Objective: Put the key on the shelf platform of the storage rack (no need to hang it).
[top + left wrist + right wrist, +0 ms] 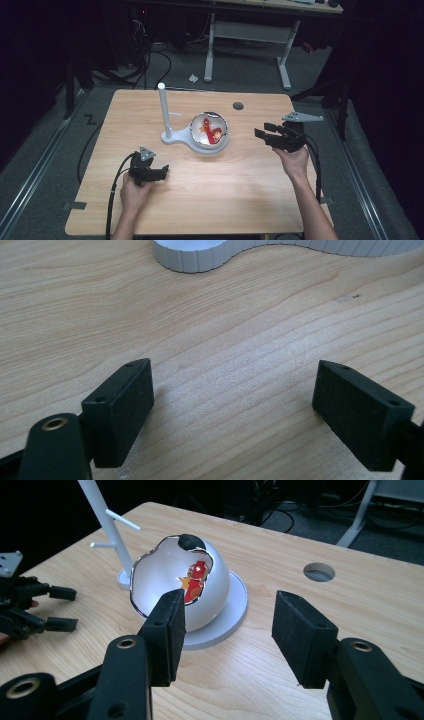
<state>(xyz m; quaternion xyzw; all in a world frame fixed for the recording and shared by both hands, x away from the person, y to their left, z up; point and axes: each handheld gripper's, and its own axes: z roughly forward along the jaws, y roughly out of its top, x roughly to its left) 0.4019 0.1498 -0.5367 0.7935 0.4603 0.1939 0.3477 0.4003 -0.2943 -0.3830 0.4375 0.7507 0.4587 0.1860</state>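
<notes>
A white hollow ball (210, 129) with a jagged opening sits on a white base (185, 137) near the table's middle, with a red and yellow figure (215, 135) inside. A thin white post (163, 107) rises from the base's left end. In the right gripper view the ball (170, 577) lies just beyond my right gripper (230, 615), whose jaws stand apart with nothing between them. In the high view the right gripper (260, 131) hovers to the ball's right, pointing at it. My left gripper (165, 171) rests low on the table with jaws wide, open and empty (235, 385).
A round cable hole (238, 106) is set in the wooden table (240, 185) behind the ball. Cables trail from both grippers off the front edge. A desk frame (285, 60) stands on the floor beyond the table. The base's ribbed rim (200, 257) shows ahead of the left gripper.
</notes>
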